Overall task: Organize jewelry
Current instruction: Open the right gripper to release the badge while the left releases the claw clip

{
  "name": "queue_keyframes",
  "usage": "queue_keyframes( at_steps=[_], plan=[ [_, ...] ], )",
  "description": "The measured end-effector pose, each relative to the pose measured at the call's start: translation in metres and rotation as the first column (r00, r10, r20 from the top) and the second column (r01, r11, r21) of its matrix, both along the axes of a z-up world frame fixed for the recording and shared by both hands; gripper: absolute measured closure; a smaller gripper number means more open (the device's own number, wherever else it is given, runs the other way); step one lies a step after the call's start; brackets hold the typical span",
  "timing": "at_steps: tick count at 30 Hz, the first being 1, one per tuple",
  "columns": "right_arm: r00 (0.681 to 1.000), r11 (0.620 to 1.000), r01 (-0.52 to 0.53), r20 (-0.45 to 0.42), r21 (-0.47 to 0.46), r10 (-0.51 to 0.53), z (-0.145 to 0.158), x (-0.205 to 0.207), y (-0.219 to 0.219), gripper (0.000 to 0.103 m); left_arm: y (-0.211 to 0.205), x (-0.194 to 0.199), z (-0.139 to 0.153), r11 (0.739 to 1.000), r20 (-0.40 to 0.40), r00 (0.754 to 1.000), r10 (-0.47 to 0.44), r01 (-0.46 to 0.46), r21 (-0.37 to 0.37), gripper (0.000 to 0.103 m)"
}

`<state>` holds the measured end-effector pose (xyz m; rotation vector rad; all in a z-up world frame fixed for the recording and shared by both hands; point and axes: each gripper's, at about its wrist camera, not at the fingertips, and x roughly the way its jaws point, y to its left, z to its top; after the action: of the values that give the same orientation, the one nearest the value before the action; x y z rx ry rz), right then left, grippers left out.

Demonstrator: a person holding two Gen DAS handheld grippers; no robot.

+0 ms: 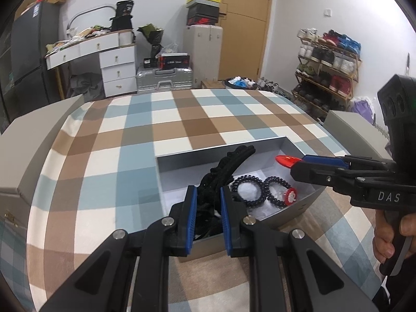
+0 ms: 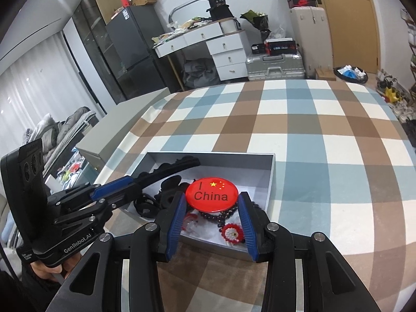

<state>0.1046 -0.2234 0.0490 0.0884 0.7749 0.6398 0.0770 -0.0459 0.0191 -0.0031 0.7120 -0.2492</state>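
Lying open on the checked tablecloth (image 2: 325, 135) of the worktop, near its front edge: a shallow grey box (image 2: 271, 174) with a white lining. Holding inside it two black coil hair ties (image 1: 256, 189) side by side, a small red and white beaded piece (image 2: 232, 232) near the front wall, a string of dark beads (image 2: 228, 214) and some black hair clips (image 2: 169, 195) toward the left wall.

Gripping a red round badge (image 2: 211, 194) reading "China" with yellow stars, flat side up, just above the box contents: the right gripper (image 2: 212, 208), its blue fingers (image 2: 176, 221) pressing on the badge's two sides. Seen edge-on from the left wrist view as a thin red disc (image 1: 286, 160) over the box's right half.

Clamping a black scalloped headband (image 1: 228, 165) between narrowly set fingers (image 1: 191, 215): the left gripper (image 1: 208, 208), over the front left part of the box. Arching up and away toward the box's back wall, the free end of the headband.

Standing beside the worktop's left and right edges: grey box-like pieces (image 1: 31, 143). Showing behind the worktop: a white desk with drawers (image 1: 117, 67), a silver suitcase (image 1: 165, 78), a shoe rack (image 1: 327, 72) and a wooden door (image 1: 241, 26).
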Motion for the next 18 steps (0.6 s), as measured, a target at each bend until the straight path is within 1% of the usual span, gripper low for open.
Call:
queue_keyframes(
  at_steps=[7, 10, 13, 18],
  plan=[
    [1.000, 1.000, -0.002, 0.001, -0.011, 0.002, 0.000, 0.001, -0.002, 0.063, -0.010, 0.002, 0.000, 0.999, 0.000, 0.999, -0.049, 0.049, 0.007, 0.091],
    [1.000, 1.000, -0.005, 0.001, -0.005, 0.005, 0.000, 0.001, -0.001, 0.061, -0.011, 0.001, -0.001, 0.998, 0.000, 0.999, -0.054, 0.054, 0.011, 0.091],
    [1.000, 1.000, -0.007, 0.007, 0.017, 0.007, 0.002, -0.001, -0.003, 0.061, -0.011, 0.000, -0.001, 0.999, -0.002, 0.999, -0.053, 0.053, 0.003, 0.091],
    [1.000, 1.000, -0.011, 0.018, 0.016, 0.011, 0.003, -0.005, -0.005, 0.061, -0.012, 0.001, 0.000, 0.998, -0.007, 0.998, -0.067, 0.067, -0.016, 0.091]
  ],
)
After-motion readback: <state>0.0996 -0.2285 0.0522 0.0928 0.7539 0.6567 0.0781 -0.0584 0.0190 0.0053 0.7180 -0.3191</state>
